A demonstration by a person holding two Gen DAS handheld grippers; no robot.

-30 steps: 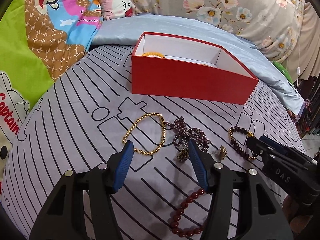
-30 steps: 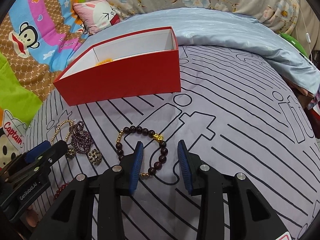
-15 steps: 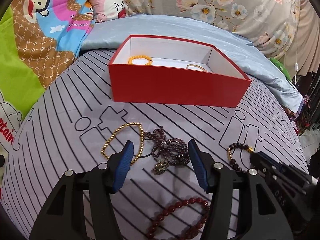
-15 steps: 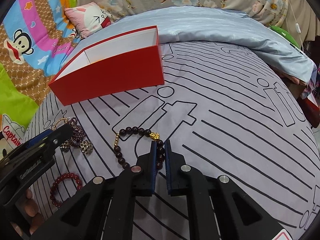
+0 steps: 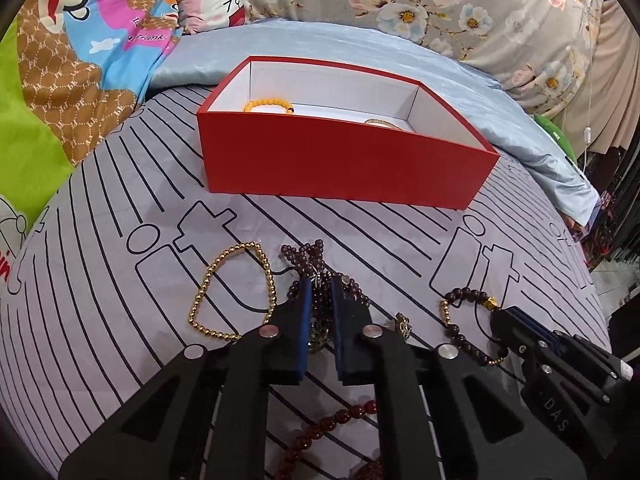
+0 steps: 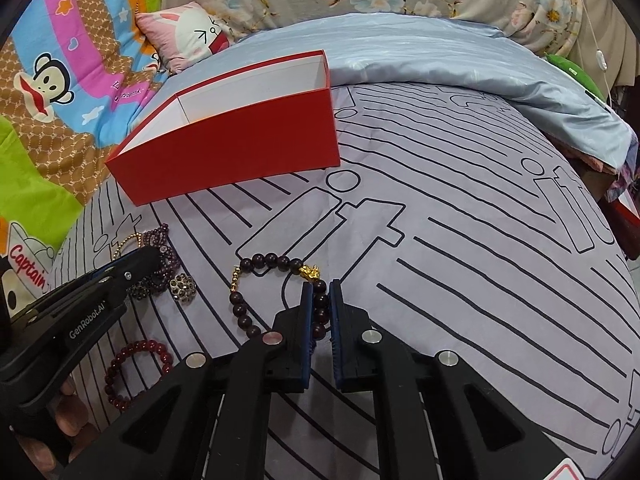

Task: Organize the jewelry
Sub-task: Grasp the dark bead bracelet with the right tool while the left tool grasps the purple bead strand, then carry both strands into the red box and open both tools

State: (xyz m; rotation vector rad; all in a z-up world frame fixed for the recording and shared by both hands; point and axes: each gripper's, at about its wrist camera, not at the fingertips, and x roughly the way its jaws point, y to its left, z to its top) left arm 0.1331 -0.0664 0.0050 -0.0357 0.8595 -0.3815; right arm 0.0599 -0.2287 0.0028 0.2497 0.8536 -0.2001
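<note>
A red box with a white inside stands on the bed; a yellow bead bracelet and a thin gold bangle lie in it. My left gripper is shut on a tangled purple bead necklace lying on the sheet. My right gripper is shut on a dark brown bead bracelet with a gold charm. The box also shows in the right wrist view.
A gold bead bracelet lies left of the necklace. A red bead bracelet lies near the front. A small flower brooch sits between the grippers. Pillows and a blue quilt lie behind the box.
Both grippers closed: the left on the purple necklace, the right on the dark bracelet. Both moved forward and down onto the jewelry.
</note>
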